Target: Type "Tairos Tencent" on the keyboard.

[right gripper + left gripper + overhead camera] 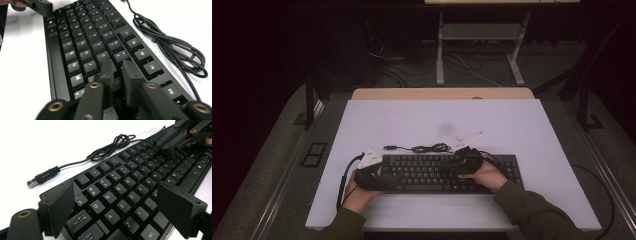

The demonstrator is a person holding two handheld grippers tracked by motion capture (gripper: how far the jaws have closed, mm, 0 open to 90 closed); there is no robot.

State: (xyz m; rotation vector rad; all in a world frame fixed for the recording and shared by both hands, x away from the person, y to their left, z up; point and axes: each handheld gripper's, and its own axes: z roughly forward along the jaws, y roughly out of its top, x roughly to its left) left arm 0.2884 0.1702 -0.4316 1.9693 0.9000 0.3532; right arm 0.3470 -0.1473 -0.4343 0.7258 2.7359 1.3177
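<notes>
Our black keyboard [437, 172] lies near the front of the table [512, 125]; our left claw [117, 205] hangs wide open over its left end; our right claw [117, 72], jaws a little apart, holds nothing above the middle keys; we think we are tapping keys; next, aim for one key.

Dim, dark-edged high view; overexposed white table [75, 135], blurred foreground in close views.

keyboard [432, 172]: black, white key legends, a few red marks
cable [105, 150]: black, silver USB plug
table [437, 120]: pale lilac-white top, wood edge
left gripper [117, 207]: black jaws, brass rivet
sleeve [532, 210]: olive green
</notes>
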